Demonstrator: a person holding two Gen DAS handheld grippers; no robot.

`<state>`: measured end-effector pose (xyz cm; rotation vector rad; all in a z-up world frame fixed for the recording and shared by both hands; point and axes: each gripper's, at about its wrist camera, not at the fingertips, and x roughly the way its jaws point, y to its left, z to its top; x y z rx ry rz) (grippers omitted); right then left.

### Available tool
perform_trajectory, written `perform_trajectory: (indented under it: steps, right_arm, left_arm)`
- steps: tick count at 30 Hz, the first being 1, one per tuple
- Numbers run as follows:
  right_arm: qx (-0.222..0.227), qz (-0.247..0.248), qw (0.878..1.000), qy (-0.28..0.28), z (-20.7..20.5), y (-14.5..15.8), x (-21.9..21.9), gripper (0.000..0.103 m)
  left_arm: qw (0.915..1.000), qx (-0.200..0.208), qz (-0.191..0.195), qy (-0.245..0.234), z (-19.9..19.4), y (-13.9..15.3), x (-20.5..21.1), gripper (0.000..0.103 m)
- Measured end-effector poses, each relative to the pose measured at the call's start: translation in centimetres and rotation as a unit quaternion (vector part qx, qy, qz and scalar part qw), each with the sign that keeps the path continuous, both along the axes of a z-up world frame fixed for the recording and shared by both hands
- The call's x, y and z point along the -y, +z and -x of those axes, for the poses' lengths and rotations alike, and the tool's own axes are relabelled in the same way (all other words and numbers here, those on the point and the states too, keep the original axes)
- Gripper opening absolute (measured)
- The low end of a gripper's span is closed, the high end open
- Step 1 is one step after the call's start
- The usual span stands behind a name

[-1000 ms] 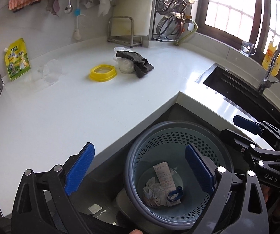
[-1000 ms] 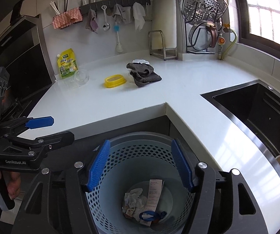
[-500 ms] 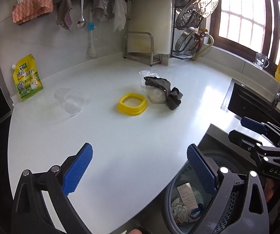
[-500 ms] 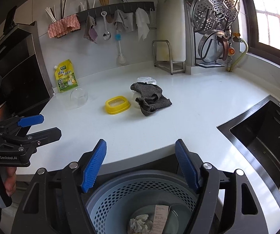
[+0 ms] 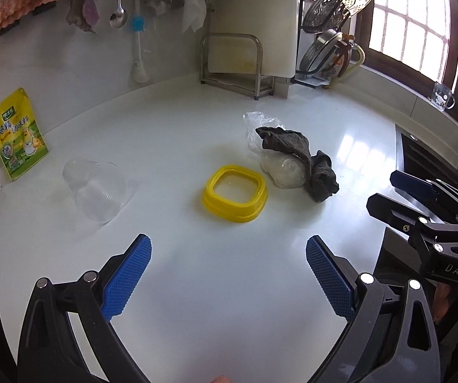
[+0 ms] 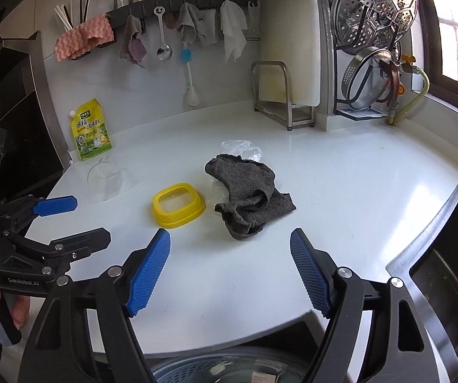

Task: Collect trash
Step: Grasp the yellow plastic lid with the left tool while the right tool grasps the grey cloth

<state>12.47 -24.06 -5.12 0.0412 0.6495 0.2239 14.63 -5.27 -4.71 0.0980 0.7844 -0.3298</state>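
Some rubbish is already binned: at the bottom edge of the right wrist view the perforated trash basket (image 6: 229,371) shows a slip of paper inside. Plenty is left on the white countertop (image 5: 197,287). A yellow plastic lid ring (image 5: 234,197) sits mid-frame, and just right of it a crumpled clear plastic bag (image 5: 280,169) lies partly under a dark grey rag (image 5: 302,159). A clear plastic cup (image 5: 98,188) lies tipped over at centre left, and a yellow seasoning pouch (image 5: 18,134) leans on the wall at far left. Which of these counts as trash I can only guess; the bag and cup look likeliest.

The left gripper (image 5: 227,274) hangs over bare counter at the lower middle, jaws wide apart, nothing between them. The right gripper (image 6: 229,274) is likewise empty and spread wide; its jaws have just been opening.

A second ago both cameras looked straight down into the basket, which filled the lower frame. Now both have swung up to the counter, and the basket is gone from the left view.
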Motion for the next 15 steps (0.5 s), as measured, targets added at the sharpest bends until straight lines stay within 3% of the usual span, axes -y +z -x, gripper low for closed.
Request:
perform_trajectory:
  steps: [11,13,14,15]
  right_arm:
    - [-0.055,0.027,0.998,0.012,-6.9,-3.0,-0.2,0.074]
    - [-0.065,0.034,0.997,0.027,-7.5,-3.4,-0.5,0.058]
    - [-0.074,0.04,0.996,0.032,-7.7,-3.7,-0.5,0.04]
    - [-0.072,0.04,0.996,0.032,-7.6,-3.7,-0.3,0.036]
  left_arm:
    - [0.999,-0.04,-0.002,-0.021,-6.7,-3.1,1.3,0.095]
    - [0.9981,-0.055,0.003,-0.029,-7.8,-3.7,1.7,0.095]
    - [0.9975,-0.063,0.01,-0.032,-8.2,-3.9,1.8,0.095]
    - [0.9971,-0.065,0.016,-0.036,-8.5,-3.9,1.9,0.095]
